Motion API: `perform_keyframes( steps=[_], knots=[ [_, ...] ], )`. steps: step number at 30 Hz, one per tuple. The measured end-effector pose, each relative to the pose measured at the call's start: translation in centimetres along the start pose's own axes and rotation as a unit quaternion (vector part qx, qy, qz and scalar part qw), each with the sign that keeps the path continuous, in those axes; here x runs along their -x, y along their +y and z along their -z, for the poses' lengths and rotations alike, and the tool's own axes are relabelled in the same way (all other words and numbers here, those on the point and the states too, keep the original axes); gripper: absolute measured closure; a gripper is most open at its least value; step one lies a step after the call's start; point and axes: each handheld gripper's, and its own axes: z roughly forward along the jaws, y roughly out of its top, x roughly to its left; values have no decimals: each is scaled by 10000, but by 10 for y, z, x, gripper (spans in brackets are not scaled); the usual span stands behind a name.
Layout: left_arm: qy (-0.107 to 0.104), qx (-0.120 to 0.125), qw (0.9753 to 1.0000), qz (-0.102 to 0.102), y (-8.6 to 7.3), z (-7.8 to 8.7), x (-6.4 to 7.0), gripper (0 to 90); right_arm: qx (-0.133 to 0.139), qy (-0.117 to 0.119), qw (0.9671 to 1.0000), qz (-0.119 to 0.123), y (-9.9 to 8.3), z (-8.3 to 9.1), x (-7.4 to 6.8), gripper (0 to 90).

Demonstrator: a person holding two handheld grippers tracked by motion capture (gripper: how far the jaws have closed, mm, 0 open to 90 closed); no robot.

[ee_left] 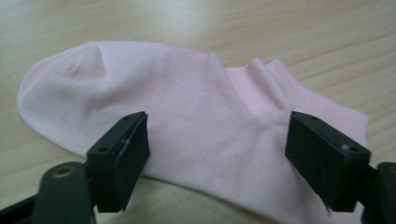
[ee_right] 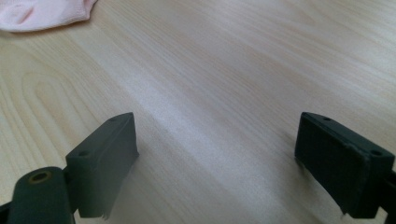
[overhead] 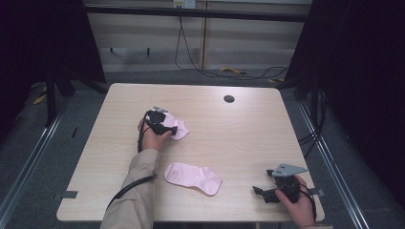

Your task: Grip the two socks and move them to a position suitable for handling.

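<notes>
Left claw: it is hovering low over the far sock, jaws spread wide and gripping nothing; one jaw is sitting over the foot part, the other over the ribbed cuff end.
Far sock: it is lying flat on the surface toward the middle, a little left, well apart from the near sock.
Near sock: it is resting flat closer to the person, between the two hands, untouched.
Right claw: it is waiting wide open above bare wood at the near right corner, holding nothing, with an edge of the near sock just visible far off.
Step in hand: the left hand looks to be lining up a pinch on the far sock.
Doing it well: I would say it is worth lowering until both jaws are pressing into the fabric, then closing slowly so a fold is bunching between them rather than sliding flat.
Risk: thin cloth is likely slipping out if the jaws are closing too high.
</notes>
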Motion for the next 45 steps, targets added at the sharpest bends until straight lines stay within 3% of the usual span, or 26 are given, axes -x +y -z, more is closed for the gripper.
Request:
perform_keyframes(
  steps=[1, 3, 4, 5, 6, 9, 11, 14, 18, 20, 23, 24, 28, 30, 32, 33, 34, 35, 37, 40, 43, 45],
  knots=[
    [26, -28, 9999, -134, 0, -1, 1, 205, -3, 3, 10000, -6, 0, 0, 0, 124],
    [78, -17, 9999, -79, 0, 0, 4, 231, -3, 3, 10000, -4, 0, 0, 0, 124],
    [88, -23, 9999, -58, 1, 2, 6, 307, -4, 3, 10000, -4, 0, 0, 0, 124],
    [89, -172, 9998, -39, 3, 6, 9, 477, -3, 3, 10000, -3, 0, 0, 0, 124],
    [115, -305, 9995, 47, 5, 8, 13, 577, -3, 3, 10000, -3, 0, 0, 0, 124],
    [-155, -675, 9976, 80, 10, 14, 22, 796, -4, 4, 10000, -2, 0, 0, 0, 124],
    [-260, -698, 9971, 125, 9, 17, 26, 838, -5, 3, 10000, -4, 0, 0, 0, 124],
    [-565, -586, 9958, 418, 8, 26, 30, 841, -5, 3, 10000, -2, 0, 0, 0, 124],
    [-846, -452, 9938, 555, 13, 47, 37, 844, -4, 3, 10000, -2, 0, 0, 0, 124],
    [-886, -435, 9935, 560, 14, 51, 39, 846, -4, 3, 10000, -2, 0, 0, 0, 124],
    [-1120, -277, 9924, 427, 21, 72, 59, 847, -5, 3, 10000, -3, 0, 0, 0, 124],
    [-1120, -277, 9924, 427, 21, 72, 59, 847, -5, 3, 10000, -3, 0, 0, 0, 124],
    [-1439, -72, 9893, 234, 29, 93, 94, 846, -6, -1, 10000, -2, 0, 0, 0, 123],
    [-1494, 37, 9887, 141, 31, 98, 109, 846, -5, -2, 10000, -4, 0, 0, 0, 123],
    [-1647, 122, 9862, 82, 30, 98, 125, 843, -5, -2, 10000, -4, 0, 0, 0, 123],
    [-1647, 122, 9862, 82, 30, 98, 125, 823, -4, -3, 10000, -2, 0, 0, 0, 123],
    [-1684, 216, 9855, -50, 27, 95, 139, 823, -4, -3, 10000, -2, 0, 0, 0, 123],
    [-1734, 326, 9842, -176, 23, 90, 148, 532, -7, -1, 10000, -5, 0, 0, 0, 123],
    [-1777, 346, 9832, -239, 21, 87, 152, 487, -7, -1, 10000, -2, 0, 0, 0, 123],
    [-1505, 370, 9870, -417, 18, 81, 148, 404, -6, -3, 10000, -5, 0, 0, 0, 123],
    [-1296, 253, 9905, -383, 14, 75, 136, 417, -6, -1, 10000, -2, 0, 0, 0, 123],
    [-1221, 214, 9915, -385, 12, 73, 132, 418, -4, -3, 10000, -1, 0, 0, 0, 123]
  ],
)
